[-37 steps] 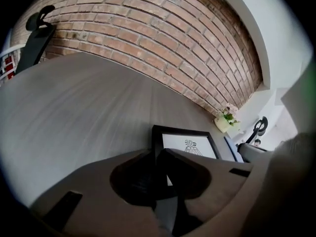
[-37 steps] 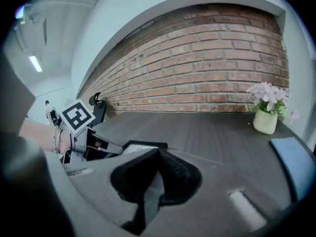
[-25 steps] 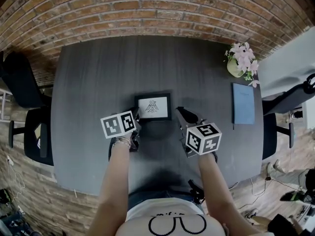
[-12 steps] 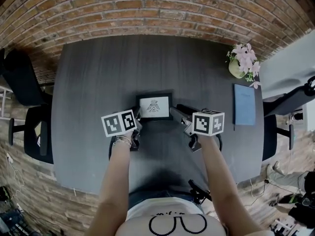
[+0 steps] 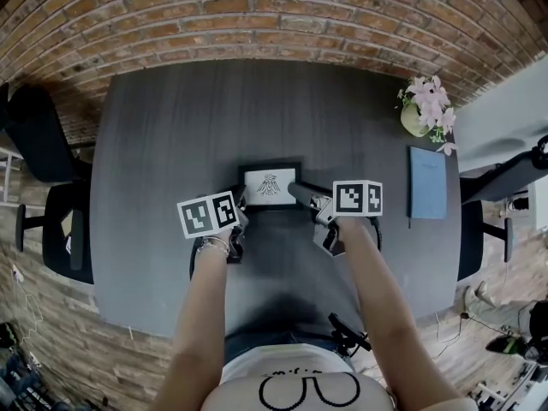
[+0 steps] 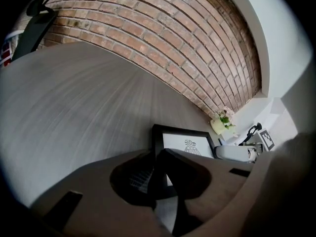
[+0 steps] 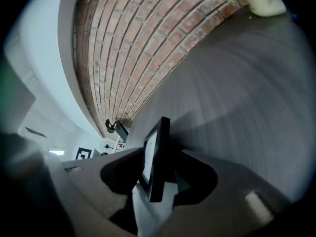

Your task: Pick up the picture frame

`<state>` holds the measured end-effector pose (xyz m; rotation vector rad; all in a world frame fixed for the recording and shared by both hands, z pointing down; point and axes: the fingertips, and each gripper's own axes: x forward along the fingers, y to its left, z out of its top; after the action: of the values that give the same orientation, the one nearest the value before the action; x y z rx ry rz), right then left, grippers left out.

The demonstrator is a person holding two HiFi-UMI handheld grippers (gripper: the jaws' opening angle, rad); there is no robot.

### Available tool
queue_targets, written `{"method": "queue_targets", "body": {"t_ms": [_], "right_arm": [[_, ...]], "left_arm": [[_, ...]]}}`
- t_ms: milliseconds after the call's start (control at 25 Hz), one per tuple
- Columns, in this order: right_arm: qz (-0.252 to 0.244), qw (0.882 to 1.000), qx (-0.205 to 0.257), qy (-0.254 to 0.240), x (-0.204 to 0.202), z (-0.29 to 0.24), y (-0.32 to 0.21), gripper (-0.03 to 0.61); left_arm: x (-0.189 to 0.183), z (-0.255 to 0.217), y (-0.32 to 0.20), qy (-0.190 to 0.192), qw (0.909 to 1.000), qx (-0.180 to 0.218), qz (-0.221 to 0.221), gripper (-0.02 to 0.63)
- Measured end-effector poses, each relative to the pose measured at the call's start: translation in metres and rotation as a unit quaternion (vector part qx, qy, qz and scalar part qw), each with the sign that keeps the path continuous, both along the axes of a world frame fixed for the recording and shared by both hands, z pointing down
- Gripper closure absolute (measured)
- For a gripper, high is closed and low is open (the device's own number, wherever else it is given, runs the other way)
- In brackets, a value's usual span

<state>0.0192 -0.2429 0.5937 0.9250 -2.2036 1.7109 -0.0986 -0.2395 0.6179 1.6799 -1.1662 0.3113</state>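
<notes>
A small black picture frame (image 5: pixel 269 184) with a white print lies on the dark table (image 5: pixel 171 127). My left gripper (image 5: pixel 239 200) is at the frame's near left corner. In the left gripper view the jaws (image 6: pixel 157 157) are shut on the frame's left edge (image 6: pixel 159 135). My right gripper (image 5: pixel 301 193) reaches in from the right, rolled on its side. Its jaws (image 7: pixel 159 157) are opening, with the frame's right edge (image 7: pixel 158 152) standing between them and a gap on each side. The right gripper (image 6: pixel 236 153) also shows beyond the frame in the left gripper view.
A pot of pink flowers (image 5: pixel 421 108) and a blue notebook (image 5: pixel 425 182) sit at the table's right side. Black chairs stand to the left (image 5: pixel 38 144) and right (image 5: pixel 505 178). A brick wall (image 5: pixel 274 15) runs behind the table.
The right gripper has rolled over, moved left and down to the frame's right edge, and its jaws have spread. The left gripper and the frame have stayed put.
</notes>
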Motion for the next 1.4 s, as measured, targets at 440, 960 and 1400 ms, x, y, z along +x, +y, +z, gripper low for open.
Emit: {"method": "queue_targets", "body": {"t_ms": [440,960,1400], "right_arm": [[0.011,0.999,-0.020,-0.041,-0.008,0.001,-0.002,0.499],[0.040,0.997,-0.025,-0.063,-0.009,-0.004,-0.006,0.508],[0.037,0.997,-0.023,-0.057,-0.009,-0.005,-0.005,0.508]], "left_arm": [[0.001,0.000,-0.001,0.003,1.0000,-0.001,-0.002,0.546],[-0.002,-0.003,-0.004,-0.004,0.9999,0.010,-0.004,0.527],[-0.017,-0.027,-0.002,-0.062,0.9971,0.045,0.000,0.333]]}}
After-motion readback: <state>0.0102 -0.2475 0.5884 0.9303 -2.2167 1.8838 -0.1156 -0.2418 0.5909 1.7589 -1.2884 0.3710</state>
